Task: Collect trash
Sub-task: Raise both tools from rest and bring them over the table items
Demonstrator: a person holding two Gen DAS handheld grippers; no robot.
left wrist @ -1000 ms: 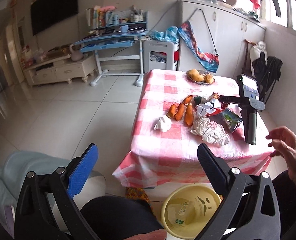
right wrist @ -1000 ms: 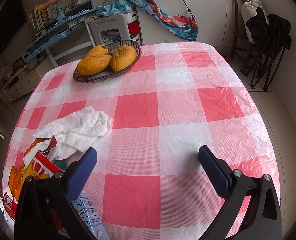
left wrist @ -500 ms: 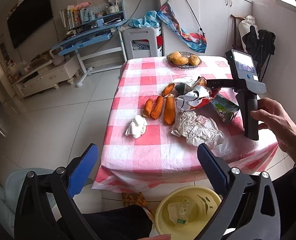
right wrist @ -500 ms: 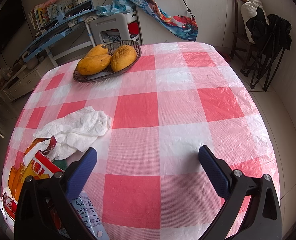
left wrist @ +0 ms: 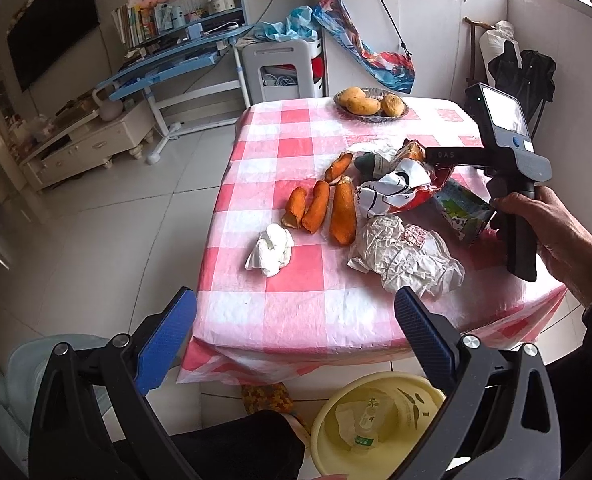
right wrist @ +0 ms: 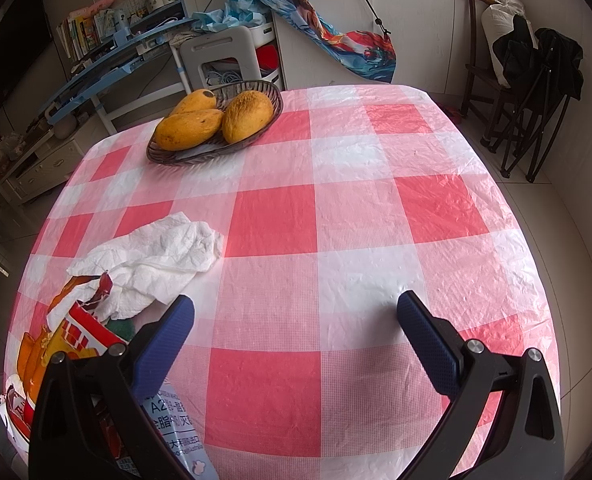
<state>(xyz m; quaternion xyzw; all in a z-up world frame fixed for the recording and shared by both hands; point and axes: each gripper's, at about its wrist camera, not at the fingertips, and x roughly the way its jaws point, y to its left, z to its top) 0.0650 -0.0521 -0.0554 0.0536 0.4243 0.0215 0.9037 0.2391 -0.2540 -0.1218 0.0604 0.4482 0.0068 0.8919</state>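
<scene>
On the red-and-white checked table lie a small crumpled white tissue, several orange peel pieces, a large crumpled white wrapper, a red-and-white snack bag and a green-and-white carton. My left gripper is open and empty, held in front of the table's near edge above a yellow bin. My right gripper is open and empty over the table, resting by the snack bag, a white tissue and a carton. A hand holds its handle.
A wicker basket with three mangoes stands at the table's far side. The yellow bin on the floor holds some trash. A blue desk, a white stool and a dark folding chair stand around the table.
My left gripper has risen and moved closer to the table, so the table fills more of its view. A hand has taken hold of the right gripper's handle. The right view is unchanged.
</scene>
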